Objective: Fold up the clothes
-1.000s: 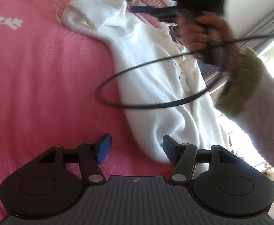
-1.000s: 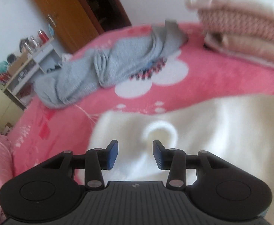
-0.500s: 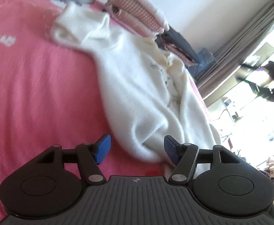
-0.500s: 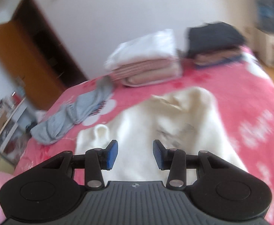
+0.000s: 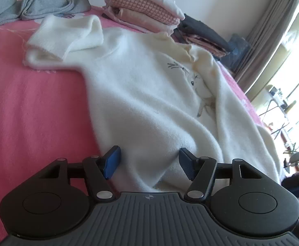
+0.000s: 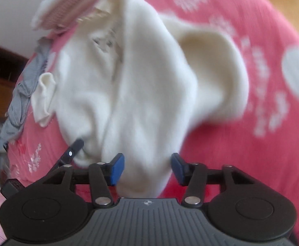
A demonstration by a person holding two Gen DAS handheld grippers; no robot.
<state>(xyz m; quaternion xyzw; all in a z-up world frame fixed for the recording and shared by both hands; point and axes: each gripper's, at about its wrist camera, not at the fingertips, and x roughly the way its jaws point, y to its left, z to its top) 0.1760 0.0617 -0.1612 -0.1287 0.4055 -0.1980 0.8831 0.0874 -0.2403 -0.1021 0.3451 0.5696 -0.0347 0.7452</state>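
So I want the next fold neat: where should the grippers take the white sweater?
Probably at the white sweater bottom hem, each gripper coming in from the near edge. The hem bunches up loose between the open left gripper and right gripper.

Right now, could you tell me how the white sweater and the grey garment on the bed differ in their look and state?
The white sweater is fluffy, lies spread out lengthwise and has a small animal drawing on its front; the grey garment looks thinner and plain. The white sweater has one sleeve doubled back over itself, while the grey garment is bunched in a crumpled roll. The white sweater lies near both grippers; the grey garment lies beyond it. Both rest unfolded on the pink blanket.
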